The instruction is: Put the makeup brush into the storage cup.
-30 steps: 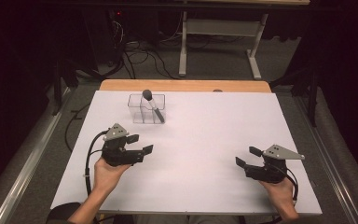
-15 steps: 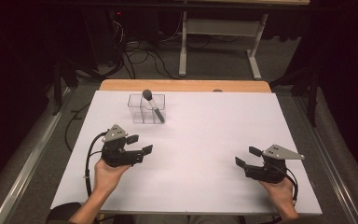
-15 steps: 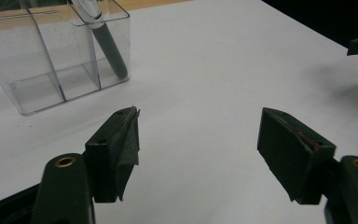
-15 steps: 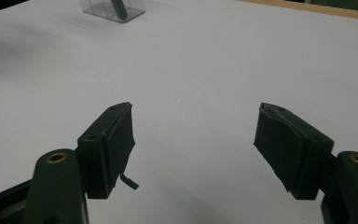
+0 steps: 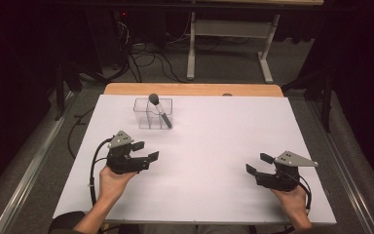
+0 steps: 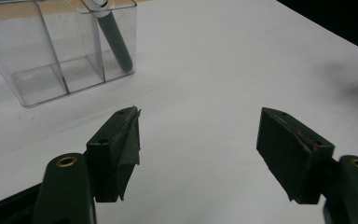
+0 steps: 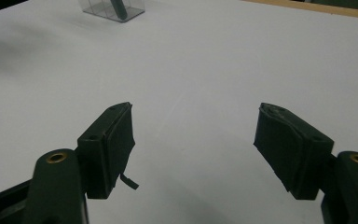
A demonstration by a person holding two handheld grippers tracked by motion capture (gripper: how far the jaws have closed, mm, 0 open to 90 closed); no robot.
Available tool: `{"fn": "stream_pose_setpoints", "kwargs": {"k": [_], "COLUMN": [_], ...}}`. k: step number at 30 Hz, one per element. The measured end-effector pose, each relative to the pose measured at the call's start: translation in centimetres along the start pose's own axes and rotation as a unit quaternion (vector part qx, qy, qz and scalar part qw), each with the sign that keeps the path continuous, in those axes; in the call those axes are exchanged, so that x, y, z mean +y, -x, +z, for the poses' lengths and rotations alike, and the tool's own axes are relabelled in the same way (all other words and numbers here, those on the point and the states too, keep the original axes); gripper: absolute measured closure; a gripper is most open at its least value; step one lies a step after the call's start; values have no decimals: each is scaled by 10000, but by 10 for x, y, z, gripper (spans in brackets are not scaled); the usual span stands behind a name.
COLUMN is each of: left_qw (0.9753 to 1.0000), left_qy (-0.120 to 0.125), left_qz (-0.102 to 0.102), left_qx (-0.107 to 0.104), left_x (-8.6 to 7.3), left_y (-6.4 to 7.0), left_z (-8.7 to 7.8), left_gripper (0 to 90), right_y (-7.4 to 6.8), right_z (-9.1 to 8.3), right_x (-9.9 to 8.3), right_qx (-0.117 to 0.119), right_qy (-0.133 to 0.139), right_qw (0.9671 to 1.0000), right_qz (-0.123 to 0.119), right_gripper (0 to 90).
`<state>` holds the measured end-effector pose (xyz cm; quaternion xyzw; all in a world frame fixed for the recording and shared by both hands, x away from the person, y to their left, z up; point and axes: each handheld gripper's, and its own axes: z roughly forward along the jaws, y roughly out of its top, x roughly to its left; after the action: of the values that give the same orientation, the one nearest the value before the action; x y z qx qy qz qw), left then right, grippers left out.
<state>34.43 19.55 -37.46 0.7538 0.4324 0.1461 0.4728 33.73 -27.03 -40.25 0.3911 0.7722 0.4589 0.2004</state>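
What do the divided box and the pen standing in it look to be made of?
The divided box looks like clear hard plastic, glossy: the table shows through its walls and dividers. The pen has a matte dark grey barrel, probably plastic or rubbery, and a shinier silvery band higher up.

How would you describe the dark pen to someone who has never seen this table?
Start at the white table and look to its far left part, where a clear divided holder stands. The pen leans inside its right compartment, grey cap end up; it is the only dark thing in the holder.
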Motion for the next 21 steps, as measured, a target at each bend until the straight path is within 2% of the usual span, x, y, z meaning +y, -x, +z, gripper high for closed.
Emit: {"fn": "stream_pose_setpoints", "kwargs": {"k": [6, 21], "left_qw": [10000, 9998], "left_qy": [-18, -128], "left_qz": [-81, -112], "left_qx": [26, 77], "left_x": [-4, -10], "left_y": [-4, -7], "left_z": [0, 5], "left_gripper": [311, 314], "right_y": [-1, 0], "right_z": [0, 0], "right_x": [0, 0], "right_qx": [-12, 10], "right_qy": [-16, 5], "right_qw": [10000, 10000], "right_qz": [-6, -15], "right_gripper": [298, 298]}}
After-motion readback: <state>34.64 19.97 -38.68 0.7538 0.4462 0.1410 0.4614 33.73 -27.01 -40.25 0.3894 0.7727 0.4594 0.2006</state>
